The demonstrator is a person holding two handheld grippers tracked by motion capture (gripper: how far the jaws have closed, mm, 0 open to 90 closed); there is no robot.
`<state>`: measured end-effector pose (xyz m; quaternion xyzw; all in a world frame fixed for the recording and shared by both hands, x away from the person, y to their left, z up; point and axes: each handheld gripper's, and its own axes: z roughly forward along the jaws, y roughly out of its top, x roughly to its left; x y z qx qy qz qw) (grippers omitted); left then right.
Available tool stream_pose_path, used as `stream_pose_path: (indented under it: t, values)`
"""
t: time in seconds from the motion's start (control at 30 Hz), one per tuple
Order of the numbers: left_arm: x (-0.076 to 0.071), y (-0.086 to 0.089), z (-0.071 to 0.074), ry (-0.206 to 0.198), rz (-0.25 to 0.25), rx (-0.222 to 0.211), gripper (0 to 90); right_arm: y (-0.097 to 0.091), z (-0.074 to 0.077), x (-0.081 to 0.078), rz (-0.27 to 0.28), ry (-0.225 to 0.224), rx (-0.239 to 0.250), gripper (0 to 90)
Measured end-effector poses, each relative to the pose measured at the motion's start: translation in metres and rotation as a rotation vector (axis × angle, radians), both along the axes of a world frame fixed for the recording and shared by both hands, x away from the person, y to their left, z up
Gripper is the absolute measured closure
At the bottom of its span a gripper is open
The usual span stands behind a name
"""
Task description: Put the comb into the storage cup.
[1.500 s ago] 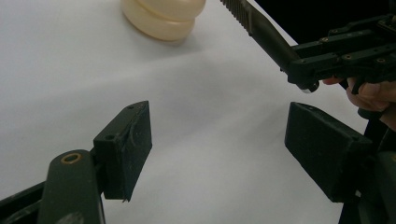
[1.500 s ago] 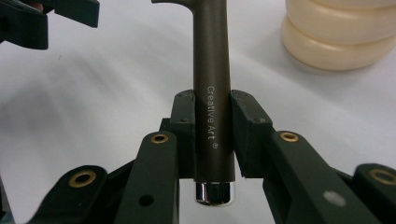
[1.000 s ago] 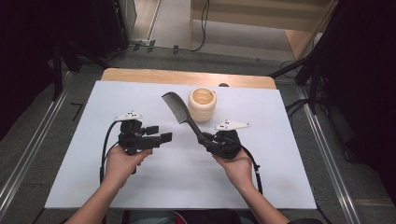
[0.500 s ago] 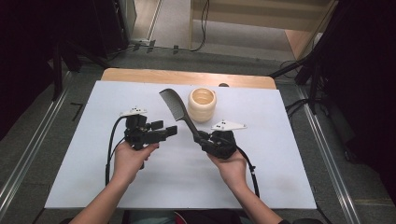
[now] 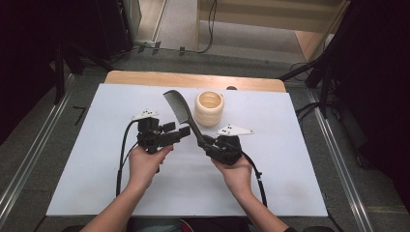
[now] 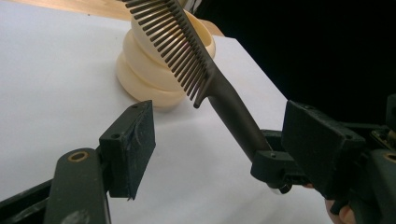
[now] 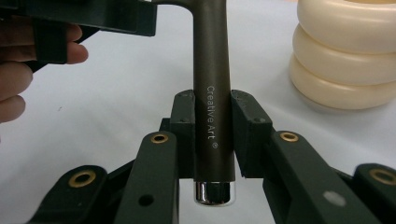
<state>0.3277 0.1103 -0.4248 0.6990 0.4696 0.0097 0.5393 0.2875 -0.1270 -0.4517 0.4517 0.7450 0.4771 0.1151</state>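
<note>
The left gripper point(image 5: 180, 130) has slid closer to the comb point(image 5: 180, 110), fingers point(image 6: 134, 140) spread and empty. The right gripper point(image 5: 205, 142) clamps the comb's handle above the surface. A careless left pinch could twist the comb against the ribbed cup point(image 5: 209, 108).

Both forearms are bare. Each hand carries a matt black two-jaw gripper, the left gripper point(image 5: 175, 131) and the right gripper point(image 5: 207, 142), each topped by a pale grey three-cornered plate point(image 5: 234, 130). A black cable point(image 5: 121, 154) trails from each. The flat black fingers point(image 6: 135, 140) have rubbery pads, small screws and brass-ringed pivot holes point(image 7: 159, 138).
</note>
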Motion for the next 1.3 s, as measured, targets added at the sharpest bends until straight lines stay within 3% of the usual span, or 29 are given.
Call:
stream_pose_path:
  t: [0.1,0.73,0.9,1.3]
  values:
    - [0.002,-0.004,-0.001,0.005,-0.003,-0.021,27.5,0.001,-0.001,0.0,-0.001,0.0,0.001,70.4]
    - [0.004,-0.02,-0.009,0.005,0.038,-0.05,32.5,0.007,-0.001,-0.002,-0.003,-0.002,0.039,70.4]
    - [0.006,-0.02,-0.013,0.039,0.033,-0.065,38.1,0.009,-0.001,-0.002,0.003,-0.006,0.046,70.3]
    - [0.009,-0.013,-0.018,0.086,0.038,-0.126,62.4,0.012,-0.004,-0.003,0.021,0.004,0.063,70.3]
